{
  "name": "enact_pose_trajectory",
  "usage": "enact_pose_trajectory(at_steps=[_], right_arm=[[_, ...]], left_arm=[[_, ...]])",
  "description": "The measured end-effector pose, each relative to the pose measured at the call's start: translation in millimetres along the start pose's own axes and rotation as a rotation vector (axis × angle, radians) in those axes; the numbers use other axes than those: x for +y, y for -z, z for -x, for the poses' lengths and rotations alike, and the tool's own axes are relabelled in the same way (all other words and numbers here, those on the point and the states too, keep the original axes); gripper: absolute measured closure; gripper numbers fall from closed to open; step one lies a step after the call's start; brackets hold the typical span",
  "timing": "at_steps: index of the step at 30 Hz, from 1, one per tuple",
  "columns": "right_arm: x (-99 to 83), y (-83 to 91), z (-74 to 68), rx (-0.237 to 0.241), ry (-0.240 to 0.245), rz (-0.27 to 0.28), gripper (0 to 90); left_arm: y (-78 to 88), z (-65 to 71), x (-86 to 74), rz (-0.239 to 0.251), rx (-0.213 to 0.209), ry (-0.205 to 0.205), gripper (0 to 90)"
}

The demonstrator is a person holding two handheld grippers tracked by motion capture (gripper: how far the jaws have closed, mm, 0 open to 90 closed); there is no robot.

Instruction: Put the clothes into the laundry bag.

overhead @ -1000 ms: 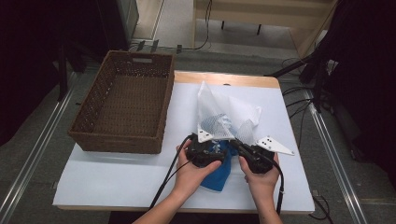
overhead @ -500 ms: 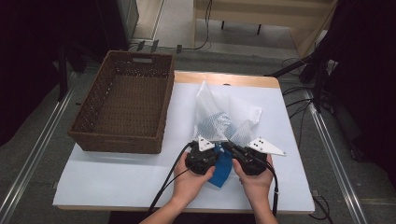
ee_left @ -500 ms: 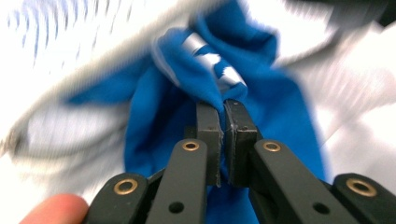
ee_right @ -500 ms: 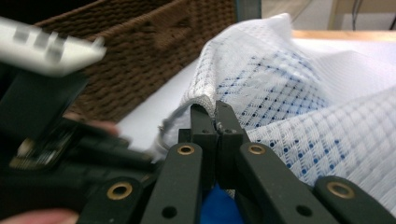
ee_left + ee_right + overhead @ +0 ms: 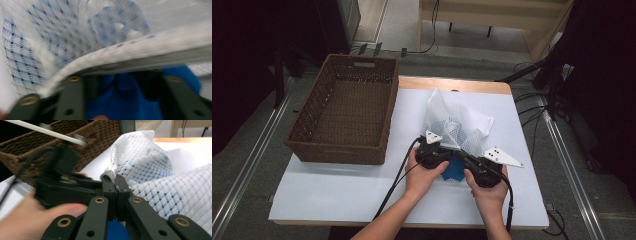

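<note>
White table [image 5: 337, 200] under the lights, wicker basket [image 5: 344, 117] sitting empty at the left, and both hands have slid closer together over the last second, crowding the near edge of the mesh bag [image 5: 452, 125] at mid-table. Right gripper [image 5: 116, 187] has its jaws pressed together on the bag's rim, while the left gripper [image 5: 432, 152] sits just beside it with jaws spread around the rim and blue cloth [image 5: 125, 100]. My guess: they're working the blue cloth into or out of the bag's mouth, basket untouched so far.
</note>
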State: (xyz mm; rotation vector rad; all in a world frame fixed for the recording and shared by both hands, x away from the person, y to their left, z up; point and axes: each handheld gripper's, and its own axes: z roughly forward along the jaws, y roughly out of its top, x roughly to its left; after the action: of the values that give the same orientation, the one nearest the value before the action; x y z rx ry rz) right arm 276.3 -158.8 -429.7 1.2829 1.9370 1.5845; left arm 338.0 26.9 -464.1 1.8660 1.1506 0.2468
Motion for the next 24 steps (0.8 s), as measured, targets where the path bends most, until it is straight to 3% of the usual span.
enact_pose_trajectory(at_steps=[2,6,9,10,12,15,18,20,23,24], right_arm=[[-1.5,-0.4,4.7,-0.005,-0.021,-0.002,90.0],[-2.4,1.0,10.9,-0.013,-0.038,-0.001,90.0],[-1.8,0.7,9.8,-0.011,-0.037,0.003,90.0],[-1.6,0.0,8.5,-0.011,-0.034,0.001,90.0],[-2.0,-1.4,7.0,-0.011,-0.028,-0.004,90.0],[-3.9,-4.8,4.0,-0.008,-0.022,-0.017,90.0],[-5.7,-7.7,1.4,-0.008,-0.010,-0.027,90.0],[-6.2,-8.7,1.4,-0.008,-0.010,-0.030,90.0],[-6.3,-8.6,2.8,-0.008,-0.016,-0.032,90.0],[-6.1,-8.2,3.1,-0.008,-0.014,-0.029,90.0]], left_arm=[[13.5,3.1,-0.8,0.027,-0.016,-0.039,40.4],[44.1,5.8,-10.0,0.055,-0.021,-0.082,34.5],[57.4,5.8,-21.0,0.013,0.015,-0.109,28.4],[57.8,5.6,-24.5,-0.023,0.044,-0.113,26.8],[53.5,4.5,-32.5,-0.071,0.034,-0.111,24.7],[38.6,6.4,-39.5,-0.164,0.086,-0.102,26.7],[32.3,15.5,-39.1,-0.154,0.106,-0.153,34.0],[28.9,23.7,-35.2,-0.117,0.085,-0.172,34.0],[19.5,30.4,-30.8,-0.100,0.050,-0.151,28.0],[14.2,32.1,-30.8,-0.112,0.061,-0.156,27.5]])
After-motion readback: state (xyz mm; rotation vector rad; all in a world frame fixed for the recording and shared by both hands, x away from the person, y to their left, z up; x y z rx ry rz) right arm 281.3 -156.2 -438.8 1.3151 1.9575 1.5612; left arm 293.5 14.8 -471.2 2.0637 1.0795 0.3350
